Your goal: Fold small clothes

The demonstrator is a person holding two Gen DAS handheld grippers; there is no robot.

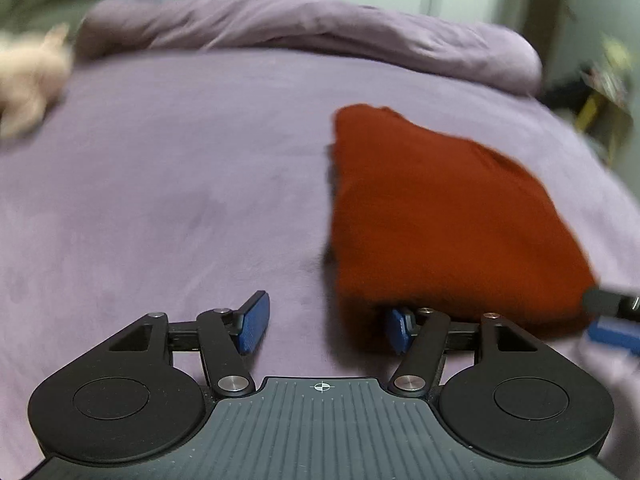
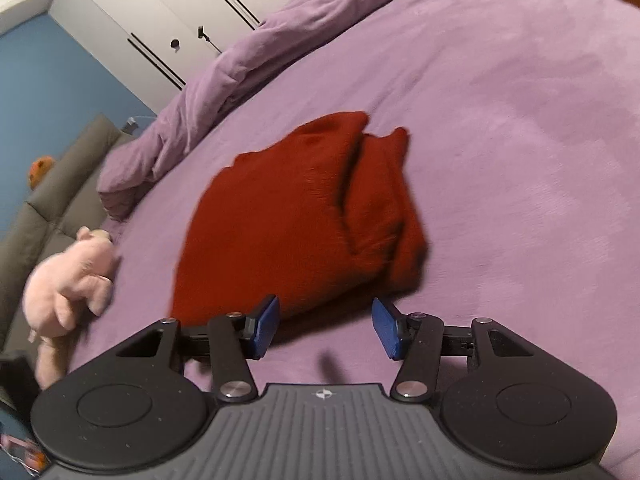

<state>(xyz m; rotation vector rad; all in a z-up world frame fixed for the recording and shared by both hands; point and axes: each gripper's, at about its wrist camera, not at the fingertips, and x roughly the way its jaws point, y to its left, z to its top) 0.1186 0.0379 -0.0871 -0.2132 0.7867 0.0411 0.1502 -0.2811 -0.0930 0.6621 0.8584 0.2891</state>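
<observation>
We judge the fold done: the thick rust-red knit garment (image 2: pixel 296 216) lies folded on the purple bedspread (image 2: pixel 520 120), left gripper (image 1: pixel 326 326) and right gripper (image 2: pixel 324 328) both apart, empty; next needs another garment.

Dim, blurred — perhaps motion — fisheye-warped.

Purple bed (image 2: pixel 520 120) w/ folded red garment (image 2: pixel 288 216), pink plush (image 2: pixel 68 280).

No readable text, labels, brands or numbers appear in either view. The only sign is a small white crosshair mark (image 1: pixel 322 387) printed on each tool's ribbed grey body.
</observation>
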